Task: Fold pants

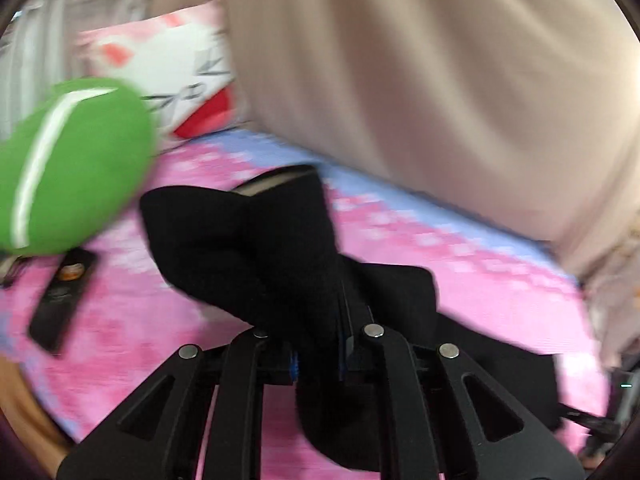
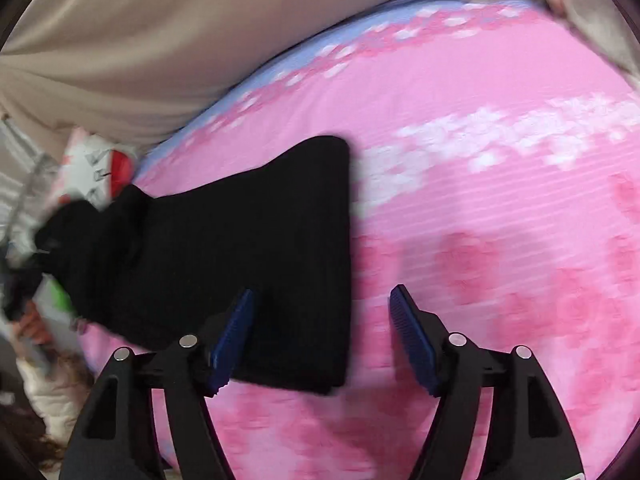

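On the pink bed (image 2: 500,92), toward its left side, the black pants (image 2: 240,240) lie partly folded, one end raised. The left gripper (image 1: 316,360) has its fingers clenched on that bunched end, lifting it clear of the bed, presumably to carry it over the flat part for the next fold; it points across the bed toward the beige curtain (image 1: 440,80). The right gripper (image 2: 320,340) hovers low at the pants' near edge, fingers released and straddling the cloth's corner.

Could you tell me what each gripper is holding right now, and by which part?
The left gripper clamps a bunched fold of the black pants; the right gripper is open, empty.
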Available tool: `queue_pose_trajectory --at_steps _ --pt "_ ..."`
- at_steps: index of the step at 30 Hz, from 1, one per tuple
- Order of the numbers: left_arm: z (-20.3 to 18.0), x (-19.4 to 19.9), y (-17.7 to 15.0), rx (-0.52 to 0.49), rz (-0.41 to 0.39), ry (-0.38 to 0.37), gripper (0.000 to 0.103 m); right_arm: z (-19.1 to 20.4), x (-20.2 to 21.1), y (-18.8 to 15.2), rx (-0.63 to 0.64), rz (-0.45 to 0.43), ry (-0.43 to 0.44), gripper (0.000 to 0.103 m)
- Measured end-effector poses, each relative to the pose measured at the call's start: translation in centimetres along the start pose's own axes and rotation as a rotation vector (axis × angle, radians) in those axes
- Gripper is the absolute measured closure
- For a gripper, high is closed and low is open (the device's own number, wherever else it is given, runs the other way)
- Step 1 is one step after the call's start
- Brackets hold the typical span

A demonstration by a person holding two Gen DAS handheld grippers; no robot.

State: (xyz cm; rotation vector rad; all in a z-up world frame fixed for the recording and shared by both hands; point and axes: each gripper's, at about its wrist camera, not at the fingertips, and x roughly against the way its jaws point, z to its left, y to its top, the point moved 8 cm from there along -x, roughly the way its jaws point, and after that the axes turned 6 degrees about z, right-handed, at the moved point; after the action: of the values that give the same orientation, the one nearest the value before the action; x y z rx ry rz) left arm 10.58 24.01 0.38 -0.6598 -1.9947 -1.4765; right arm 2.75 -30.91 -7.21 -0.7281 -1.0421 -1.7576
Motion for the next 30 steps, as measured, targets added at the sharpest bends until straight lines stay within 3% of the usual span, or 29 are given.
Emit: queue_pose_trajectory --at_steps 1,3,5,8,10,13,14,15,16,19,21,24,26,28,30 --pt "1.4 -0.9 -0.3 0.018 0.023 0.022 0.092 0.7 -0.6 0.1 -0.008 0.000 0.007 0.064" --pt "3.6 -2.7 -1.3 0.051 0.063 0.036 0.092 1.5 -1.2 0.3 0.033 -0.016 -0.071 0.081" --pt "4.1 -3.0 -1.7 0.068 0.056 0.021 0.092 2.1 0.1 0.8 0.036 -0.047 -0.082 0.086" --pt "3.6 -2.3 -1.7 0.067 0.037 -0.004 0.092 2.2 3.3 1.2 0.056 -0.097 -0.098 0.087" --pt "2.4 -2.4 -2.1 0.067 0.061 -0.053 0.091 1.8 5.5 0.9 0.081 -0.124 -0.165 0.087" --pt "0.0 -3.2 -3.8 0.041 0.107 -0.142 0.091 -2.8 7.5 -0.3 0.010 -0.128 -0.234 0.087" --pt "-0.6 -3.4 -4.4 0.027 0.109 -0.150 0.091 -4.3 7.1 -0.9 -0.012 -0.106 -0.251 0.082" --pt "-1.2 -3.6 -5.0 0.015 0.108 -0.150 0.091 -5.7 6.3 -1.6 -0.028 -0.075 -0.283 0.070" --pt "-1.3 -3.7 -5.3 0.014 0.111 -0.142 0.091 -6.5 5.7 -2.3 -0.033 -0.056 -0.314 0.068" --pt "-0.6 -3.5 -6.0 0.063 0.127 -0.123 0.088 -3.1 8.9 -1.7 0.023 -0.189 -0.398 0.052" --pt "0.5 -3.3 -6.8 0.115 0.161 -0.139 0.088 1.8 9.2 -1.3 0.156 -0.218 -0.307 0.042" --pt "1.7 -3.3 -7.7 0.147 0.181 -0.150 0.087 8.6 4.8 -2.5 0.311 -0.109 -0.148 0.042" --pt "2.4 -3.3 -8.4 0.161 0.187 -0.146 0.087 11.3 0.3 -3.7 0.384 -0.015 -0.103 0.043" --pt "2.8 -3.6 -9.0 0.172 0.198 -0.148 0.087 11.8 -3.6 -4.2 0.425 0.049 -0.151 0.058" --pt "3.2 -3.9 -9.3 0.181 0.212 -0.151 0.087 11.2 -4.5 -3.5 0.415 0.035 -0.183 0.090"
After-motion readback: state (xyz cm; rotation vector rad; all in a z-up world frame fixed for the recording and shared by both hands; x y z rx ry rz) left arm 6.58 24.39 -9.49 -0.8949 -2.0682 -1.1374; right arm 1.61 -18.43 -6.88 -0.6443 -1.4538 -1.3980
